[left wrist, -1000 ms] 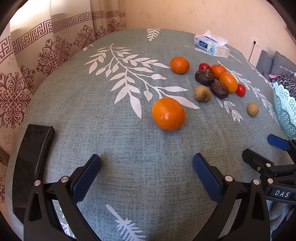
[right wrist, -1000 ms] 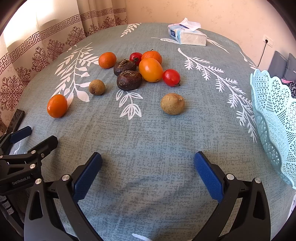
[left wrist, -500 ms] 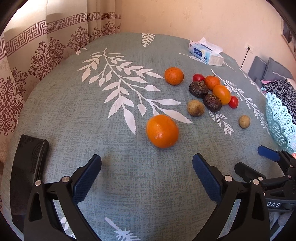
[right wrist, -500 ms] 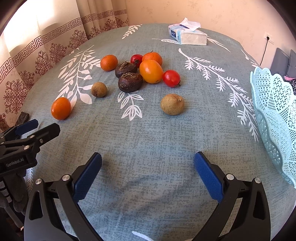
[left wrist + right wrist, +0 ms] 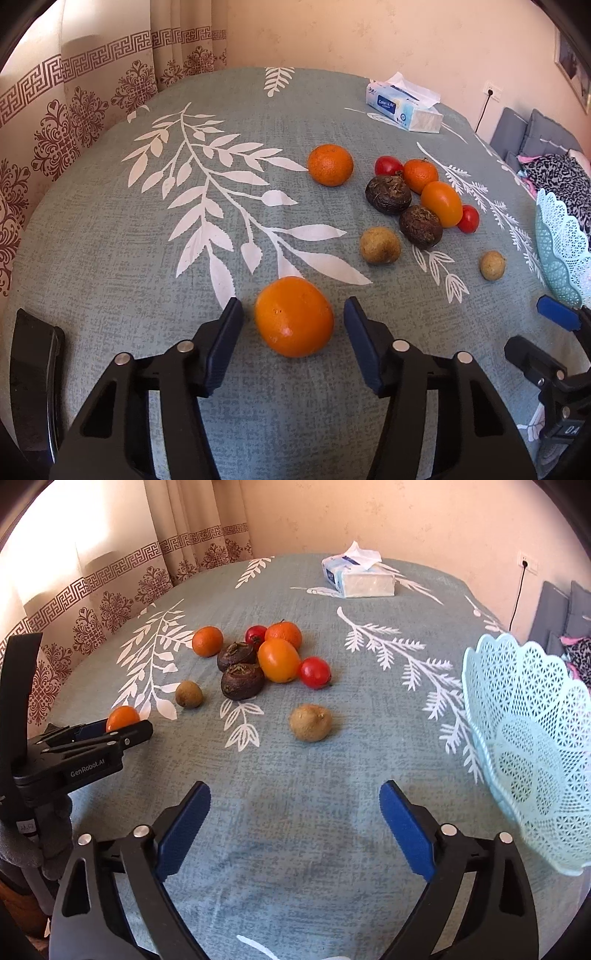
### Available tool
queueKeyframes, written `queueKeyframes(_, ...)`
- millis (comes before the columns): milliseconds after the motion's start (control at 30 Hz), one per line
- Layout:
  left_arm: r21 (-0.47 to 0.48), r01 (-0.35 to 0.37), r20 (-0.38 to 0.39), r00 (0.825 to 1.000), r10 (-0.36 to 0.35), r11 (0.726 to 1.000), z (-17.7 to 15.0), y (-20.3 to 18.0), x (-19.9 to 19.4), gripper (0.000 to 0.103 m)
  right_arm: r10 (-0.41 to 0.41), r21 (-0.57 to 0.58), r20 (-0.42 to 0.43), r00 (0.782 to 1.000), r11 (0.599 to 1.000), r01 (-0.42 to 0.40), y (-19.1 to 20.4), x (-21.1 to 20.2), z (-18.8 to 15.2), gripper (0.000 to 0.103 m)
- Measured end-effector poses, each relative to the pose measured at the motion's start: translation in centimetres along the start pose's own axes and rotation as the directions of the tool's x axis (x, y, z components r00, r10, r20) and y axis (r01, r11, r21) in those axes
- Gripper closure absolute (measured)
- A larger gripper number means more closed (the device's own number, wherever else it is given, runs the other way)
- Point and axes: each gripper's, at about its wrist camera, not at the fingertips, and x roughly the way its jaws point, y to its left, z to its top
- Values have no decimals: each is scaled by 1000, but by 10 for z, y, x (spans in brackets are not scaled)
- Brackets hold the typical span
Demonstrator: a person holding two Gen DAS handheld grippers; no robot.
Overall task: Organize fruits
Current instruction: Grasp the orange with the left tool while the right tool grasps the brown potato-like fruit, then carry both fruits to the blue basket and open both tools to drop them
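Note:
An orange (image 5: 294, 316) lies on the teal tablecloth between the jaws of my left gripper (image 5: 293, 317). The jaws stand close on both sides of it with small gaps showing. It also shows in the right wrist view (image 5: 122, 717) behind the left gripper (image 5: 110, 731). My right gripper (image 5: 295, 805) is open and empty above bare cloth. A cluster of fruit (image 5: 258, 661) lies further back: oranges, red tomatoes, two dark brown fruits. Two small brown fruits (image 5: 310, 722) (image 5: 188, 694) lie nearer. A light blue lattice basket (image 5: 532, 738) stands at the right.
A tissue box (image 5: 357, 578) sits at the far side of the table. A dark flat object (image 5: 33, 376) lies at the table's left edge. Patterned curtains (image 5: 74, 103) hang behind on the left. A grey sofa (image 5: 535, 136) is at the right.
My left gripper has moved forward around the orange and its jaws have narrowed toward it. The right gripper has tilted and shifted a little, bringing the basket closer in view.

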Motion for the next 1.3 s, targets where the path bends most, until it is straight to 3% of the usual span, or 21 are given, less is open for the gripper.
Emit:
queueKeyframes(67, -11, 21, 9, 1000, -21, 1000, -1, 3, -2, 62, 7, -8, -3, 1000, 1000, -7, 1, 3, 6, 26)
queueKeyframes(100, -21, 34, 13, 999, -33, 999, -1, 5, -2, 64, 11, -15, -5, 1000, 1000, -11, 2, 5, 11, 30)
queueKeyframes(233, -55, 72, 29, 997, -70, 996, -3, 12, -6, 64, -19, -34, -13, 1000, 999, 18, 6, 21, 25, 43)
queueKeyframes(533, -48, 62, 35, 998, -61, 997, -4, 10, -7, 64, -60, -21, -31, 998, 998, 60, -2, 51, 37, 73)
queueKeyframes(1300, -8, -7, 86, 996, 8, 1000, -3, 0, -20, 64, 47, 28, 115, 992, 998, -50, -7, -28, 16, 74)
